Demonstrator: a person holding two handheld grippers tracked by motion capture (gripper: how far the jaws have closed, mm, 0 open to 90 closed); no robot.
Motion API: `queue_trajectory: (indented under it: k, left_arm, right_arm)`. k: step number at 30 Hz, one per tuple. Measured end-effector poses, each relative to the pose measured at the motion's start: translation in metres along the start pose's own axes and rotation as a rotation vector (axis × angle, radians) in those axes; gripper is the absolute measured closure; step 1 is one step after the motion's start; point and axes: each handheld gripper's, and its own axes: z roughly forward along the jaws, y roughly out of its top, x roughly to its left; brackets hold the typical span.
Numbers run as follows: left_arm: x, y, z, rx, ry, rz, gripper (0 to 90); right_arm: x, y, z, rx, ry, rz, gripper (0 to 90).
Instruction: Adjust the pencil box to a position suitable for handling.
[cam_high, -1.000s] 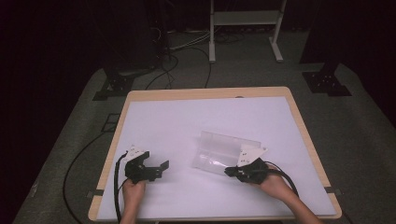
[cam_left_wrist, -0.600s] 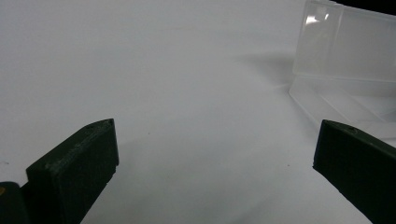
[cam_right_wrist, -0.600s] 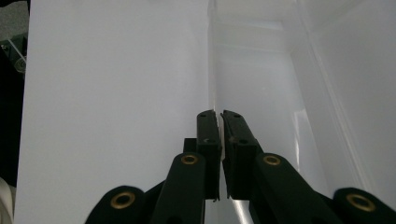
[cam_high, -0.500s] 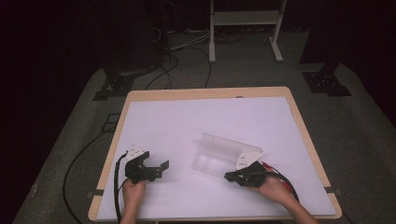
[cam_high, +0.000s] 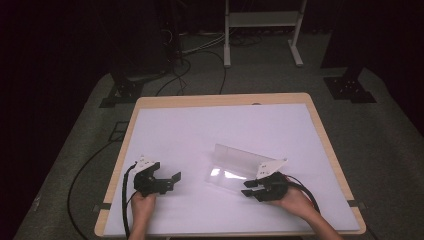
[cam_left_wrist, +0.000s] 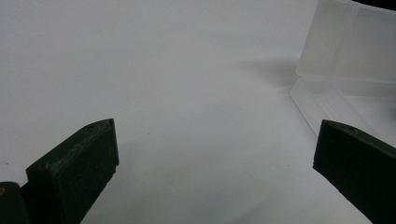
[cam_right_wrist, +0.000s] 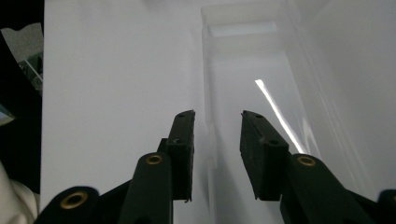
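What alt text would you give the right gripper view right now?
The right tongs are held low over a white table, jaws a little apart and straddling the near edge of a clear plastic piece without clamping it. The plastic runs away from the camera, and a bright streak of glare crosses it.

In the left gripper view, the clear plastic box (cam_left_wrist: 348, 56) is cut off by the top and right edges, and its near corner sits behind the right jaw. In the right gripper view, the same box runs off the top edge. In the high view, both forearms leave the bottom edge, and the right gripper (cam_high: 250, 188) hides the box's near right corner.
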Motion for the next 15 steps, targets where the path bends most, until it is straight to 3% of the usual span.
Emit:
queue_trajectory:
  k: [6,15]
  left_arm:
    - [0.0,0.0,0.0,0.0,0.0,-0.001,0.0]
    - [0.0,0.0,0.0,0.004,0.001,0.006,0.0]
  right_arm:
    - [0.0,0.001,-0.019,-0.03,-0.014,0.014,58.0]
    - [0.0,-0.007,-0.047,-0.072,-0.057,0.03,56.2]
